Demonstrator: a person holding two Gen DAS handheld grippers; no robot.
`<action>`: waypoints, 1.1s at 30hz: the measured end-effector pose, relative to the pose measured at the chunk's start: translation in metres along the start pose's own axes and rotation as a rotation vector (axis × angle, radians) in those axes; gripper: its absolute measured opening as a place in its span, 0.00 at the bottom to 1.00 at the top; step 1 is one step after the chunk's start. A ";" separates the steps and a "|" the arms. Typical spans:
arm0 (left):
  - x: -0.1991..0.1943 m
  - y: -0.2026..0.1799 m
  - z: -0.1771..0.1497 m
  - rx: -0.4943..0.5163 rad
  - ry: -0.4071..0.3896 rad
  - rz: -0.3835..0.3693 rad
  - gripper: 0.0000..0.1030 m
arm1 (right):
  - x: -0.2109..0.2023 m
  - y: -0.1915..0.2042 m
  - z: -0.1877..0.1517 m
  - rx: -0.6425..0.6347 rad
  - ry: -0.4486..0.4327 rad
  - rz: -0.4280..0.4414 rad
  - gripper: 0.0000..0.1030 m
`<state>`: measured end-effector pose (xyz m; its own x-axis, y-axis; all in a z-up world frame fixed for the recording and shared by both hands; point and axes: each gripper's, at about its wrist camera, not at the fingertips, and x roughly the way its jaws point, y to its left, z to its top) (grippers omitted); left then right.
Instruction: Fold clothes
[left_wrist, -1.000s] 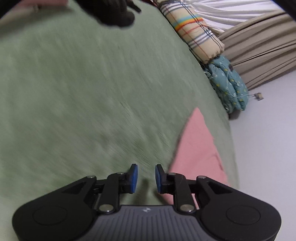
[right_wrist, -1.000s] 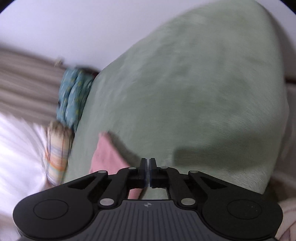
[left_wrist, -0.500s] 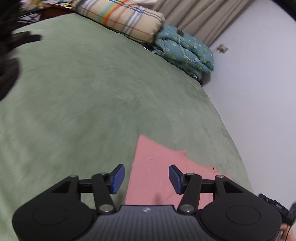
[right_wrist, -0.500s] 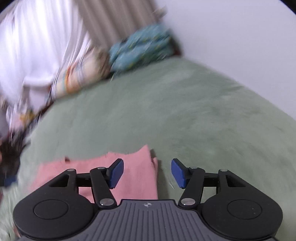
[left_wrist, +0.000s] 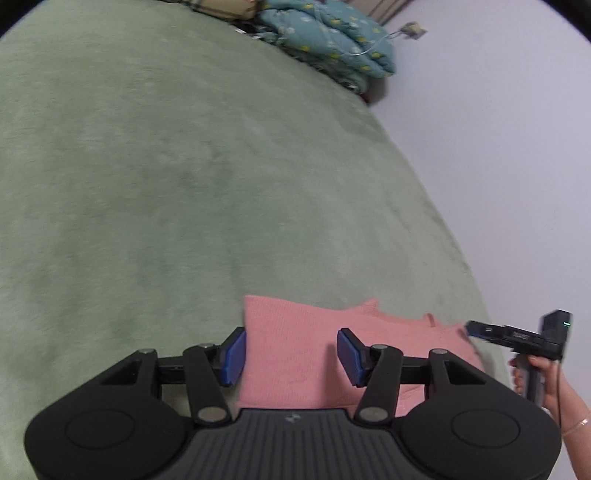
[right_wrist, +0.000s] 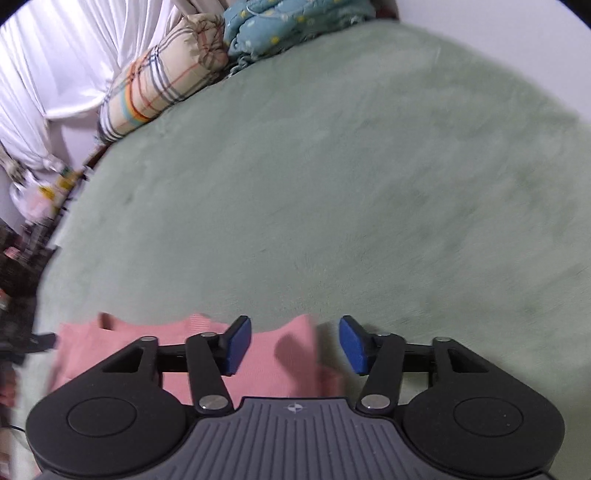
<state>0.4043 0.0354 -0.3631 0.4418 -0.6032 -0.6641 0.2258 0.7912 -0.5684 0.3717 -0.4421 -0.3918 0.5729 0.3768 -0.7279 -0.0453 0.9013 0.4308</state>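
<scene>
A pink knitted garment (left_wrist: 288, 332) lies flat on the green blanket (left_wrist: 184, 184) near its front edge. My left gripper (left_wrist: 291, 352) hovers over the garment's left part; its blue pads stand apart and touch nothing, and the jaws are closing. In the right wrist view the garment (right_wrist: 291, 369) shows its right edge under my right gripper (right_wrist: 295, 343), whose jaws are also apart and closing, with no cloth pressed between them. At the right of the left wrist view, a hand (left_wrist: 546, 384) holds the right gripper (left_wrist: 517, 336).
A plaid bundle (right_wrist: 159, 88) and a teal quilt (left_wrist: 332, 40) sit at the bed's far end, with white curtains (right_wrist: 55, 55) behind. A pale wall (left_wrist: 498, 147) runs along the bed's right side. Blurred clutter (right_wrist: 22, 251) lies off the left edge.
Both views swung round until they look along the bed over the pink garment. Both pairs of jaws went from nearly shut to wide apart.
</scene>
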 end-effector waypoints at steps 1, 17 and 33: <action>0.001 -0.004 -0.001 0.044 -0.003 0.018 0.11 | 0.001 0.002 -0.002 -0.008 -0.001 -0.006 0.05; -0.002 0.011 0.001 -0.007 -0.002 0.095 0.25 | -0.004 -0.002 -0.022 0.072 -0.166 -0.162 0.17; -0.077 -0.082 -0.113 0.123 0.032 0.060 0.30 | -0.069 0.117 -0.154 -0.215 -0.123 -0.162 0.29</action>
<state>0.2534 0.0060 -0.3203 0.4302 -0.5560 -0.7112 0.3055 0.8310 -0.4649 0.2007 -0.3298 -0.3737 0.6814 0.2069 -0.7020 -0.1094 0.9772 0.1818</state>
